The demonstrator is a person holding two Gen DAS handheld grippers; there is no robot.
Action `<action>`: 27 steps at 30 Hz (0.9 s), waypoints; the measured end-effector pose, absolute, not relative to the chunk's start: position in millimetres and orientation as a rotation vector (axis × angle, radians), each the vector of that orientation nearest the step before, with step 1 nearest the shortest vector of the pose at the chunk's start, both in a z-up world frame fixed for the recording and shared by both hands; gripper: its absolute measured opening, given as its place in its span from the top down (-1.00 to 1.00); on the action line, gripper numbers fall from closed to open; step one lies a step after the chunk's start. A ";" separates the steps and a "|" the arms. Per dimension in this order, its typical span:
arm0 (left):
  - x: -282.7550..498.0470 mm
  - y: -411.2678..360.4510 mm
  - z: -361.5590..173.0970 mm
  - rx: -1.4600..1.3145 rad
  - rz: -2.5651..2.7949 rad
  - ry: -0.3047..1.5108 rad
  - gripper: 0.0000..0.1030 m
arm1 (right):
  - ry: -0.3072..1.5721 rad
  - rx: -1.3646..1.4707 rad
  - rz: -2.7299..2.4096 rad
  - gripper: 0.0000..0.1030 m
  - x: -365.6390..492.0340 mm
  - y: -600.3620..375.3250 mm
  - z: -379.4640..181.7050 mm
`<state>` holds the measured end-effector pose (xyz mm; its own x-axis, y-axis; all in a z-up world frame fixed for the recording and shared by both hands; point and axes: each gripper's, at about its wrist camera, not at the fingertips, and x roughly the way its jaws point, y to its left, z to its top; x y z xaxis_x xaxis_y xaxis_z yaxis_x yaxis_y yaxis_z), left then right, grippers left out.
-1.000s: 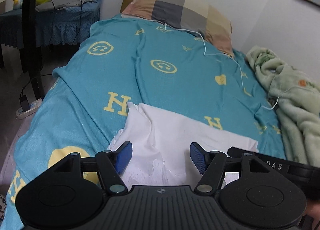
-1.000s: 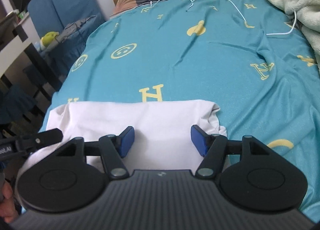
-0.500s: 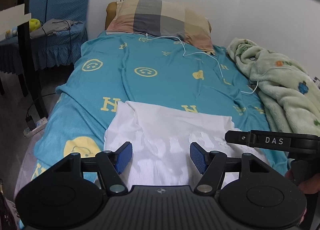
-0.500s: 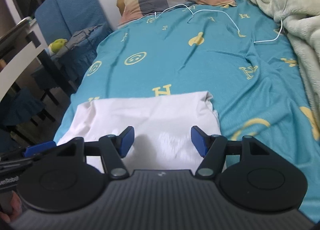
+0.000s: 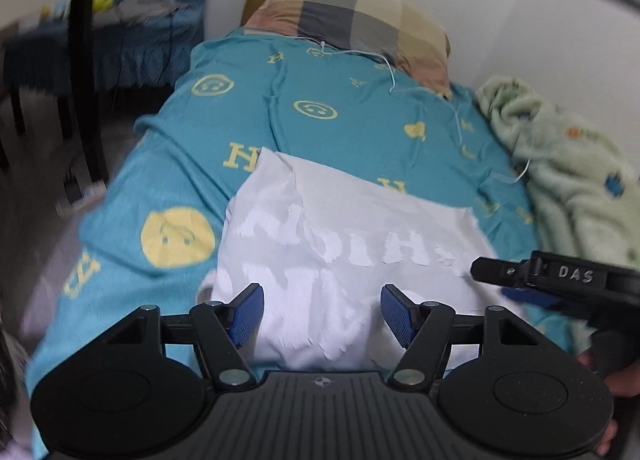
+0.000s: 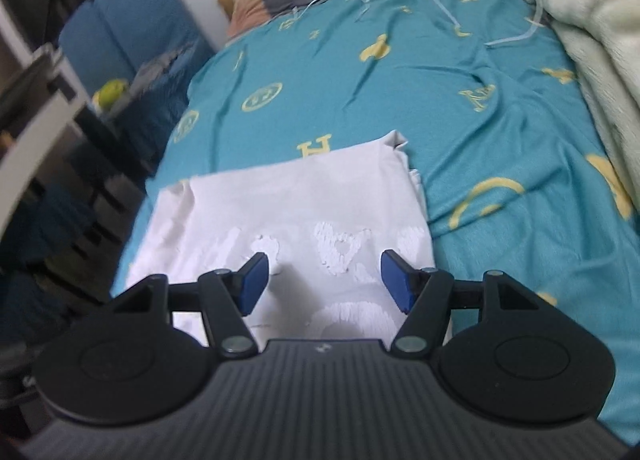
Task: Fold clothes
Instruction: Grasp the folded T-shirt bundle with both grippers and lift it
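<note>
Compared with half a second earlier: more of the white garment (image 5: 344, 244) exposed, its raised white lettering now readable as rows of shapes across the cloth; both views blurred by motion and tilted. Far edge of the garment unchanged in place, just below the yellow "H" print on the bed sheet (image 5: 304, 128).

Left claw (image 5: 322, 314): spread wide, blue pads (image 5: 248, 310) apart, nothing between them, poised above the near half of the garment. At 3 o'clock in the left wrist view, the right claw (image 5: 504, 280) entering from the side beside the garment's right edge, marked "DAS", part of a hand (image 5: 616, 384) behind it.

Right claw in its own view (image 6: 324, 286): likewise spread, empty, above the lettered near part of the garment (image 6: 288, 196).

Garment: folded into a rough rectangle, lying flat on the near end of the bed, at 6 o'clock in both views.

Surface: teal sheet with yellow smiley faces and letters, creased. Checked pillow (image 5: 352, 20) at 12 o'clock, a thin white cable (image 5: 420, 100) trailing from it across the sheet. Pale green fleece blanket (image 5: 568, 176) heaped at 3 o'clock.

Room: blue-covered chair (image 5: 148, 36) at 10 o'clock, dark furniture legs (image 5: 86, 96) beside it, white wall (image 5: 500, 12) behind the bed.
</note>
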<state>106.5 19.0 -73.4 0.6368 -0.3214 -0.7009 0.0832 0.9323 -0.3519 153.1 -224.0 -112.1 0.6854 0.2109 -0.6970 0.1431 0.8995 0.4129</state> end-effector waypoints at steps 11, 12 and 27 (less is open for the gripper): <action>102.6 62.2 -123.4 -0.925 -0.214 0.941 -0.54 | 0.797 0.849 0.058 -0.29 114.7 -237.6 -110.2; 105.5 64.2 -129.4 -0.963 -0.205 0.938 -0.52 | 0.805 0.881 0.066 -0.29 113.5 -236.7 -112.7; 122.7 79.2 -127.6 -1.189 -0.290 0.778 0.65 | 0.867 1.548 0.130 -0.29 122.7 -210.5 -187.5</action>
